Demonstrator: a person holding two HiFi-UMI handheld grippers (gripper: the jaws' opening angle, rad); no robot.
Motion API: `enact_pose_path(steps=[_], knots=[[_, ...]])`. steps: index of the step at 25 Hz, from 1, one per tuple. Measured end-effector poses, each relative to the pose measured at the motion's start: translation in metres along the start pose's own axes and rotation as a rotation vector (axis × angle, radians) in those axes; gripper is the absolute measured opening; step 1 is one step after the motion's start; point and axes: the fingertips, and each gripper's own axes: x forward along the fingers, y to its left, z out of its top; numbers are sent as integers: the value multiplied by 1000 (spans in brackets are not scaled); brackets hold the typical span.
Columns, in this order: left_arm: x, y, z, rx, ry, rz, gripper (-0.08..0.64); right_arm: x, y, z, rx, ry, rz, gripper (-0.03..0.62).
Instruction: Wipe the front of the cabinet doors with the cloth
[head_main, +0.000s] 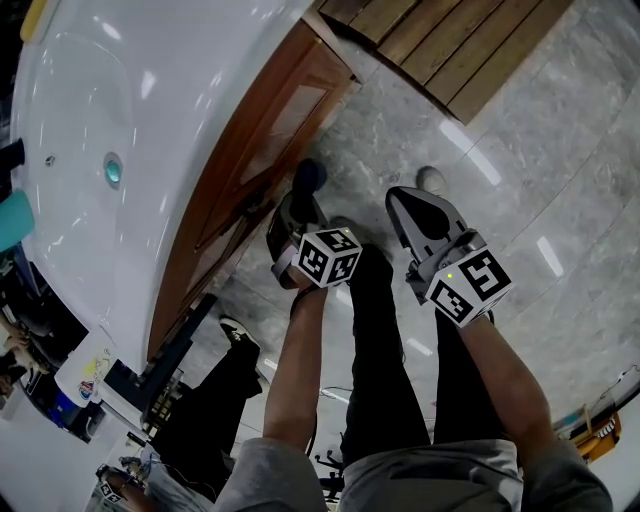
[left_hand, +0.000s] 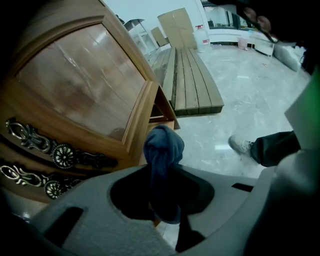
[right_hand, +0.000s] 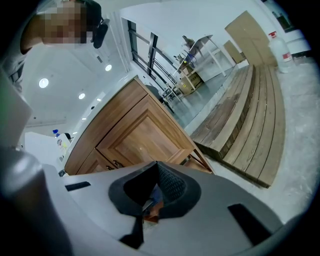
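Observation:
A brown wooden cabinet (head_main: 255, 160) stands under a white counter. Its panelled door (left_hand: 82, 82) fills the left of the left gripper view, with ornate metal handles (left_hand: 57, 156) below the panel. My left gripper (head_main: 298, 205) is shut on a bunched blue cloth (head_main: 310, 178). The cloth (left_hand: 163, 150) sticks out past the jaws, close to the door frame's right edge; I cannot tell if it touches. My right gripper (head_main: 402, 200) hovers over the floor to the right, away from the cabinet, jaws together and holding nothing. The cabinet door (right_hand: 142, 135) shows beyond the right gripper (right_hand: 154, 192).
A white counter top with a basin drain (head_main: 113, 168) overhangs the cabinet. A slatted wooden platform (head_main: 455, 50) lies on the glossy marble floor (head_main: 560, 170) beyond the cabinet's end. My white shoe (head_main: 432, 180) is under the grippers. Another person's black shoe (head_main: 238, 335) is at lower left.

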Motion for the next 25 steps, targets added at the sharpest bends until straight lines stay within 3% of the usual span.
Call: enact_pose_path(steps=[14, 20, 25], knots=[[-101, 25, 35, -172, -85, -11, 86, -5, 44, 31, -21, -15, 40, 11], [-159, 50, 65, -261, -158, -16, 86, -12, 71, 60, -36, -24, 61, 11], [-212, 72, 95, -299, -265, -19, 86, -23, 99, 88, -69, -24, 96, 11]])
